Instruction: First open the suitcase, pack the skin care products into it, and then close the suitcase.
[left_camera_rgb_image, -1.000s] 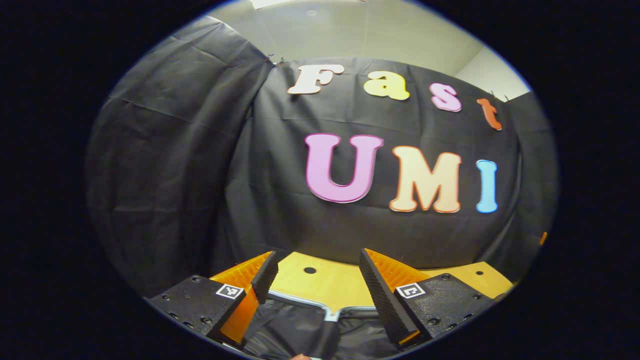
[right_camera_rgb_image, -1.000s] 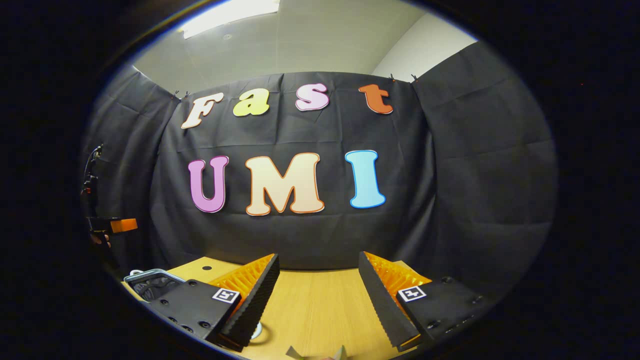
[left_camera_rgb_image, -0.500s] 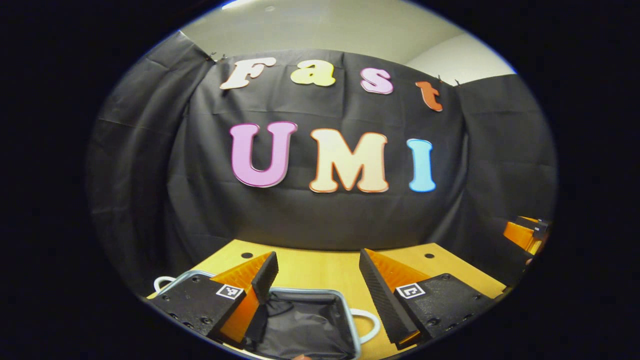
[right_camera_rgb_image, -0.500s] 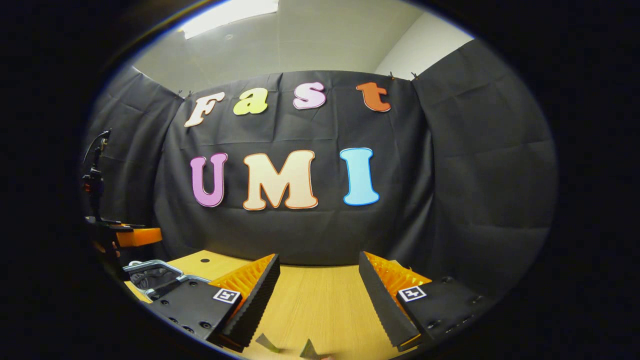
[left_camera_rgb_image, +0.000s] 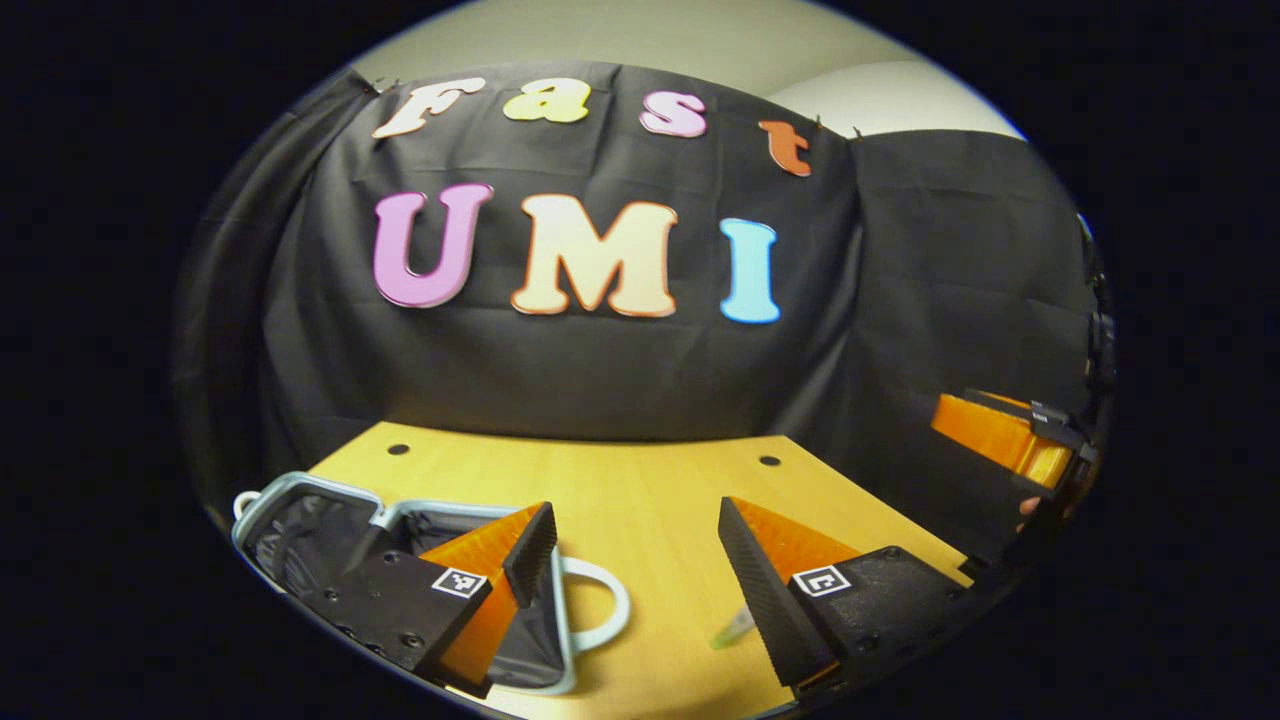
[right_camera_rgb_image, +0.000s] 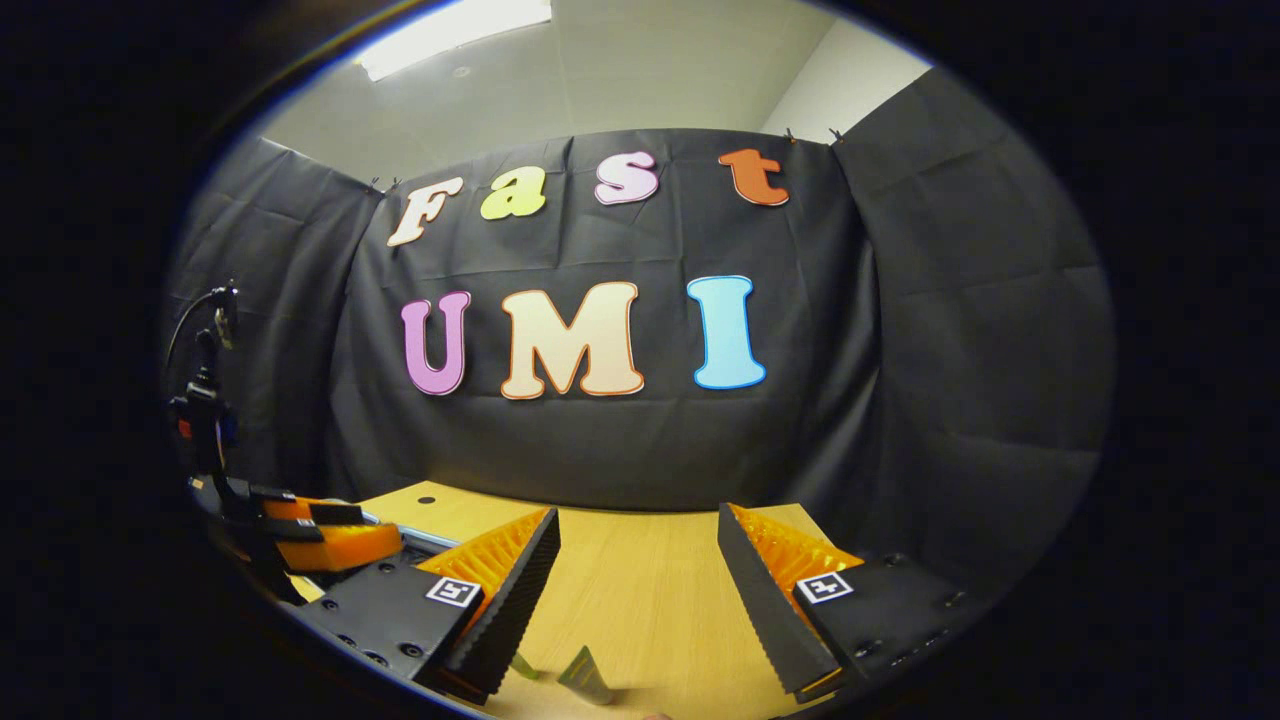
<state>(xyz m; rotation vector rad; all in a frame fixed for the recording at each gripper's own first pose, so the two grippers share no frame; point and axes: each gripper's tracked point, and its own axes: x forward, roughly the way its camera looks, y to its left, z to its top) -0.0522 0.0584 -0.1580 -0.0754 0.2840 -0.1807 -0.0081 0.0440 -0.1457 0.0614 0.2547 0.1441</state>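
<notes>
Recording booth, black cloth wall (right_camera_rgb_image: 620, 450), wooden table (left_camera_rgb_image: 640, 500)

A bright ceiling light (right_camera_rgb_image: 455, 25) glared at the top of my right gripper view. The tabletop (right_camera_rgb_image: 640, 590) was evenly lit, while the black cloth stayed dim. Edges bowed heavily, and the far left blurred in shadow.

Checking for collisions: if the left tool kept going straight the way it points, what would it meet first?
Likely nothing close: between the left tool's open fingers lies bare yellow wooden table, then the black cloth wall. Depth is unclear.
</notes>
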